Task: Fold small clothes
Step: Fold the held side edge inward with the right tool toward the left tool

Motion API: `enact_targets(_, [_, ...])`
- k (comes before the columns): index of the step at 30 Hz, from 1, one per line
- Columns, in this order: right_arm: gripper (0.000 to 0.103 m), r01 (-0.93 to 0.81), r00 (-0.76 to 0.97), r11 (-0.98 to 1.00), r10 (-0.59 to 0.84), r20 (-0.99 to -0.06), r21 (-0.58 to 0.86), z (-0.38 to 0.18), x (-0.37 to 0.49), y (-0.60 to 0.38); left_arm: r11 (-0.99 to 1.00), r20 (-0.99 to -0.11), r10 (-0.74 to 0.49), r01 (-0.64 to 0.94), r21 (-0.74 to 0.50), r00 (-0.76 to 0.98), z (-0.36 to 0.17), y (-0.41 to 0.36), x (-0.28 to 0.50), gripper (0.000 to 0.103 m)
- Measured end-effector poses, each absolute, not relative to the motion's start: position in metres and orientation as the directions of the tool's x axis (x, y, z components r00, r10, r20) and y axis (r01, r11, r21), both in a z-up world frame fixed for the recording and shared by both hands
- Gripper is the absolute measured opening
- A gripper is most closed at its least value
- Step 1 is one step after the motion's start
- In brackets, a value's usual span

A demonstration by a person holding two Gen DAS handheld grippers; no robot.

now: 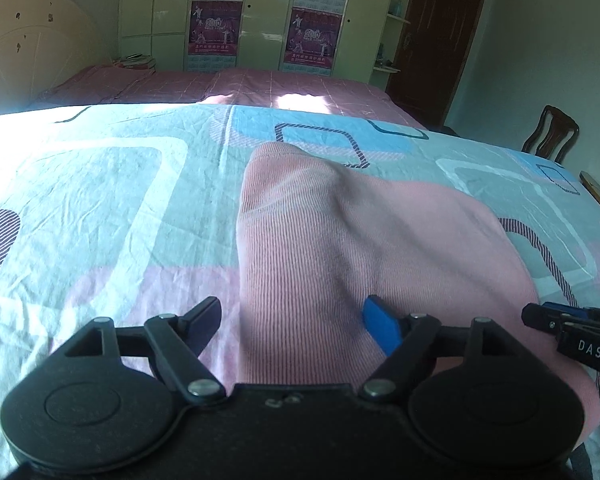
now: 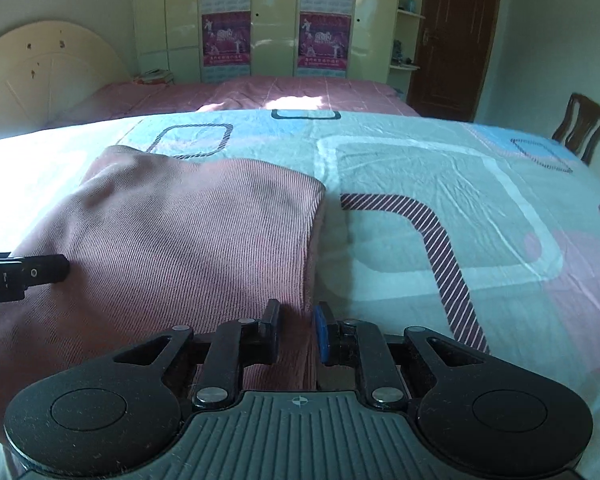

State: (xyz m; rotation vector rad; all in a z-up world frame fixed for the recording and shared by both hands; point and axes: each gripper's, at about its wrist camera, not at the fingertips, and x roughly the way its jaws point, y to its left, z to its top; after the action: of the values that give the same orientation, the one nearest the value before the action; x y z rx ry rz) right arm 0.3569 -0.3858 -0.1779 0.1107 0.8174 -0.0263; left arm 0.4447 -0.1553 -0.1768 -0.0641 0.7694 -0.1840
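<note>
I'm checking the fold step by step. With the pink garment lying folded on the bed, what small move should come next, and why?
Probably open the right gripper a little more and draw both grippers back. The left gripper already stands wide open over the pink garment, while the right one's jaws stand narrowly apart with the garment's near edge between them; the cloth looks laid down on the bedsheet.

both tools were black plastic. the left claw [image 1: 292, 330] had round hubs, silver rivets, one black finger and one blue pad [image 1: 380, 330]. the right claw [image 2: 296, 334] sat on a grey ribbed base [image 2: 300, 432] with a crosshair mark, and its side read "das".
</note>
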Motion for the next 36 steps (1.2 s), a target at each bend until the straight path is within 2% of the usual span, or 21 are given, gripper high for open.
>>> enact_targets(3, [0.021, 0.056, 0.705, 0.995, 0.019, -0.709, 0.082, -0.166, 0.343, -0.384, 0.982, -0.684, -0.186, 0.145, -0.116, 0.705, -0.17, -0.155, 0.436, 0.073])
enact_targets(11, [0.021, -0.004, 0.738, 0.993, 0.081, -0.67, 0.116, -0.145, 0.293, -0.377, 0.979, -0.685, -0.203, 0.136, -0.151, 0.7, -0.165, -0.152, 0.414, 0.072])
enact_targets(17, [0.021, 0.006, 0.691, 0.998, 0.042, -0.722, 0.064, -0.164, 0.275, -0.375, 0.978, -0.684, -0.204, 0.124, -0.165, 0.701, -0.171, -0.151, 0.396, 0.073])
enact_targets(19, [0.021, 0.029, 0.665, 0.995, 0.049, -0.746, 0.091, -0.176, 0.275, -0.382, 0.978, -0.685, -0.205, 0.117, -0.173, 0.699, -0.175, -0.152, 0.395, 0.074])
enact_targets(23, [0.021, 0.07, 0.675, 0.987, 0.058, -0.736, 0.142, -0.171, 0.275, -0.389, 0.978, -0.685, -0.206, 0.118, -0.174, 0.699, -0.171, -0.152, 0.394, 0.074])
enact_targets(26, [0.021, 0.066, 0.647, 0.985, 0.08, -0.758, 0.16, -0.181, 0.276, -0.391, 0.979, -0.683, -0.201, 0.119, -0.166, 0.702, -0.175, -0.152, 0.394, 0.078])
enact_targets(31, [0.021, 0.081, 0.652, 0.969, 0.125, -0.748, 0.233, -0.166, 0.276, -0.405, 0.976, -0.689, -0.213, 0.122, -0.179, 0.693, -0.17, -0.147, 0.395, 0.081])
enact_targets(36, [0.021, 0.048, 0.664, 0.967, 0.158, -0.731, 0.252, -0.151, 0.272, -0.406, 0.977, -0.682, -0.212, 0.131, -0.169, 0.7, -0.165, -0.143, 0.393, 0.088])
